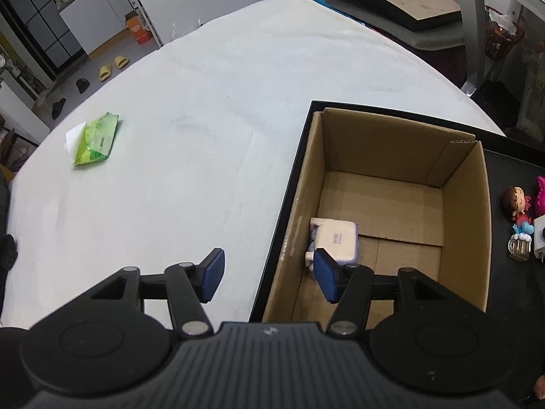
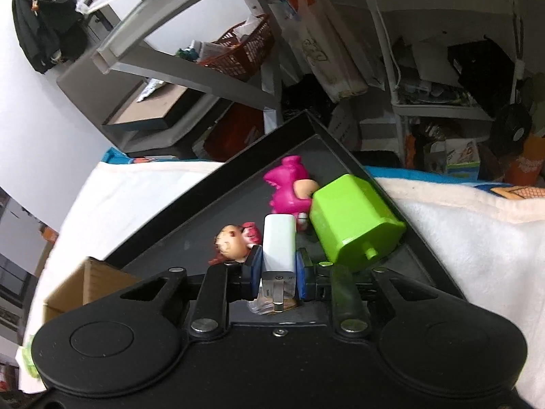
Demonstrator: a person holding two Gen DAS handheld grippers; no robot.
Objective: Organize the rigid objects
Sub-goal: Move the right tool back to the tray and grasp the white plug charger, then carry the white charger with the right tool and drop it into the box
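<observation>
Between the right gripper's (image 2: pixel 278 269) blue pads sits a white plug adapter (image 2: pixel 279 248) — smooth, boxy plastic, pinched at its sides, metal prongs pointing back at the camera. Just beyond it on the glossy black tray (image 2: pixel 190 235) lie a brown-haired doll figurine (image 2: pixel 233 243), a pink plastic toy (image 2: pixel 287 189) and a faceted lime-green cup (image 2: pixel 354 221) tipped on its side. Over on the left, the left gripper (image 1: pixel 269 276) hangs spread wide, holding nothing, above the near corner of the corrugated cardboard box (image 1: pixel 463 204) — inside, a white charger block (image 1: pixel 337 240) rests on the floor. A green wipes packet (image 1: pixel 95 138) lies well apart on the white fleece blanket (image 1: pixel 204 119).
</observation>
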